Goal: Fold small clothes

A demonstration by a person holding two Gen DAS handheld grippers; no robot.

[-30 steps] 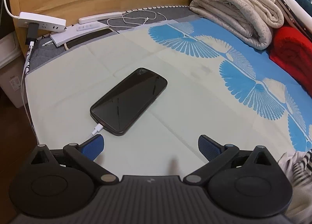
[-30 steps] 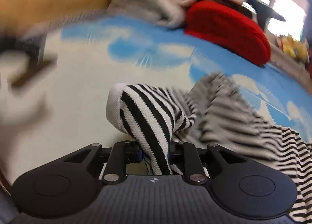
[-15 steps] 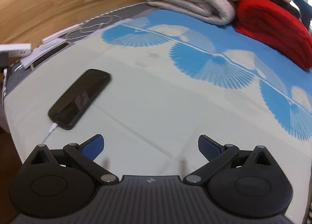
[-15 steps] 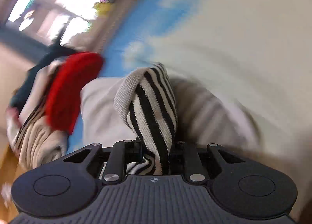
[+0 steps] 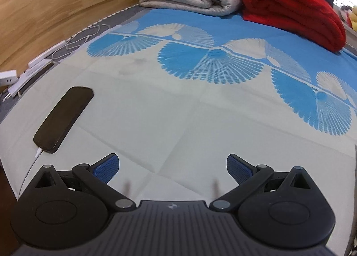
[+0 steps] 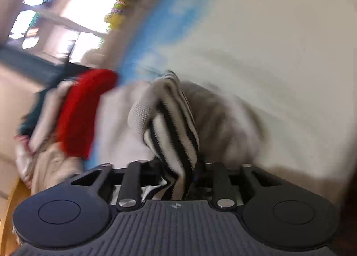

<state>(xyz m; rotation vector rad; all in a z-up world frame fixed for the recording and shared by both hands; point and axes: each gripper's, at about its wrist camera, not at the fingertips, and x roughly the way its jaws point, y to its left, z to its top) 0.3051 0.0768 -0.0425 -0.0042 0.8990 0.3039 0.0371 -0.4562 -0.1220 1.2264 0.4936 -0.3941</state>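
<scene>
The cream and blue fan-print bedsheet (image 5: pixel 178 104) lies bare ahead of your left gripper (image 5: pixel 173 164), whose jaws stand wide with nothing between them. Your right gripper (image 6: pixel 189 166) is clamped on a bunched fold of the striped garment (image 6: pixel 176 122), the rest trailing blurred ahead of it. The phone (image 5: pixel 63 119) lies ahead-left of the left gripper; cloth laid there could snag its cable (image 5: pixel 33 162). A bunched pinch may slip.

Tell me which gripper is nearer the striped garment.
Right. The right gripper is shut on the striped garment. The left gripper hangs open over the bedsheet, with no garment in its view.
</scene>
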